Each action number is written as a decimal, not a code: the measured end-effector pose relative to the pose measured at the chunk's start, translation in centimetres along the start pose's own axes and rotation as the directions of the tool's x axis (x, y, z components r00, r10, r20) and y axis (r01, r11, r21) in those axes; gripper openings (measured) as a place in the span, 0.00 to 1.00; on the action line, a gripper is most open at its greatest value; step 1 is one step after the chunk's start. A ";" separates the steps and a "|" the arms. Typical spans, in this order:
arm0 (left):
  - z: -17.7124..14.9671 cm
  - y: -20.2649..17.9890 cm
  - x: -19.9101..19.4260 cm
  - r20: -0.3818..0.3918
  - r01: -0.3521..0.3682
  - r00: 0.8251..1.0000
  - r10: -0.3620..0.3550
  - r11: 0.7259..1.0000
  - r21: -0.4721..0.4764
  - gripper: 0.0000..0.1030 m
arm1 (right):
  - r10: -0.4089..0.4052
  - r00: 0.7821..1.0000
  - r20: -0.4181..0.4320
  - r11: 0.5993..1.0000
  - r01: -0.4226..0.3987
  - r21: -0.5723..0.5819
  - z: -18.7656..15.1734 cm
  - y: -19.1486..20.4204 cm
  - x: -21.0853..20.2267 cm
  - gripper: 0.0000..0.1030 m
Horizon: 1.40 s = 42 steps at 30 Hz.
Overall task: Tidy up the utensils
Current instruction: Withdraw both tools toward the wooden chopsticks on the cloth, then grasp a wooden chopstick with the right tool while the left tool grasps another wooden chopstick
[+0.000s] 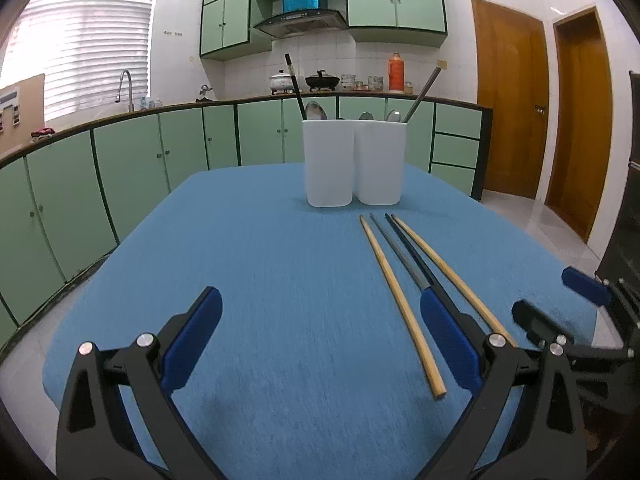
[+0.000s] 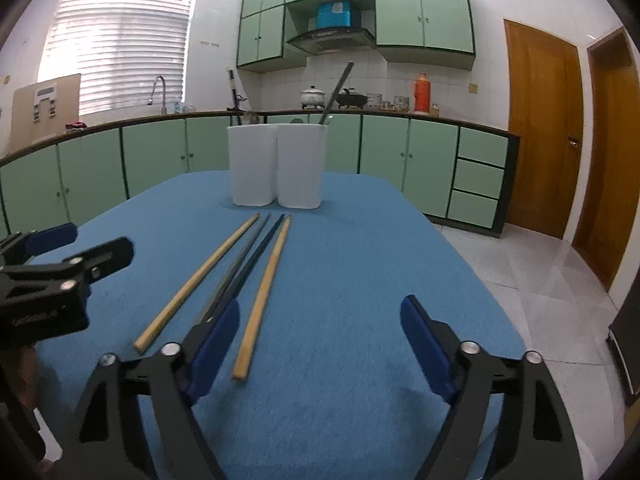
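Several chopsticks lie side by side on the blue table cloth (image 1: 260, 280): two wooden chopsticks (image 1: 400, 304) (image 2: 264, 292) and two dark chopsticks (image 1: 404, 248) (image 2: 248, 264). Behind them stand two white holders (image 1: 328, 164) (image 2: 300, 164) that touch each other, with spoons and chopsticks sticking out. My left gripper (image 1: 320, 308) is open low over the cloth; its right finger hides the near ends of the dark chopsticks. My right gripper (image 2: 322, 312) is open too, and the near end of one wooden chopstick shows between its fingers, untouched. Each gripper shows at the edge of the other's view (image 1: 556, 300) (image 2: 84, 246).
Green kitchen cabinets (image 1: 160, 152) and a counter with a sink run behind the table. Wooden doors (image 2: 544, 128) and tiled floor (image 2: 540, 272) are to the right. A dark piece of furniture (image 1: 624, 240) stands at the table's right side.
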State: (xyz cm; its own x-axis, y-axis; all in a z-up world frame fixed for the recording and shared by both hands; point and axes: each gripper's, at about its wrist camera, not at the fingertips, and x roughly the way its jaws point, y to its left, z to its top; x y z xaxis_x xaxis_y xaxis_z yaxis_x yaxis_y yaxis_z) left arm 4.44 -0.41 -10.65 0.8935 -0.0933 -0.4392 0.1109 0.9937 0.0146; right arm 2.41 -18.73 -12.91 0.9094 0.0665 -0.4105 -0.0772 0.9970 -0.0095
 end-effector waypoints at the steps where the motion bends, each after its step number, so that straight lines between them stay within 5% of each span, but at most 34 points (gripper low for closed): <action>1: -0.1 0.0 -0.1 0.001 0.001 1.000 -0.001 1.000 -0.001 0.94 | 0.007 1.000 0.001 1.000 -0.007 -0.007 -0.2 0.2 -0.1 0.72; 6: -0.2 -0.2 -0.1 -0.002 -0.003 1.000 0.003 1.000 -0.006 0.94 | 0.030 1.000 -0.010 0.999 -0.030 -0.028 -0.7 1.3 -0.2 0.49; 16: -0.3 -0.4 0.0 -0.018 -0.001 1.000 0.001 1.000 -0.011 0.94 | 0.064 0.997 -0.042 0.997 -0.065 -0.033 -2.2 2.4 -0.4 0.27; 21: -0.5 -0.5 -0.1 -0.021 0.004 1.000 -0.004 1.000 -0.014 0.94 | 0.077 0.996 -0.041 0.996 -0.079 -0.049 -2.3 2.9 -0.5 0.08; 31: -1.3 -2.6 -0.3 -0.037 0.055 0.998 -0.055 0.998 0.014 0.93 | 0.048 0.998 -0.031 0.999 -0.048 -0.002 -2.3 2.1 -0.9 0.06; 34: -1.7 -3.2 0.1 -0.057 0.064 0.996 -0.062 0.997 0.031 0.75 | 0.036 0.999 -0.029 0.999 -0.036 0.006 -2.2 1.6 -1.0 0.06; 42: -2.3 -3.8 0.6 -0.104 0.075 0.992 -0.071 0.996 0.039 0.64 | 0.025 0.999 -0.031 0.999 -0.024 0.034 -2.1 0.1 -0.9 0.07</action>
State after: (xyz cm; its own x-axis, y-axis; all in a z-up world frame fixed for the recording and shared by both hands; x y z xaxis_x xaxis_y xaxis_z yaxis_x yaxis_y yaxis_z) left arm 3.55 -4.05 -12.99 0.8334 -0.1564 -0.5300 0.1946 0.9807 0.0166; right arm 0.74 -18.76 -14.50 0.8940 0.0899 -0.4389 -0.0848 0.9959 0.0313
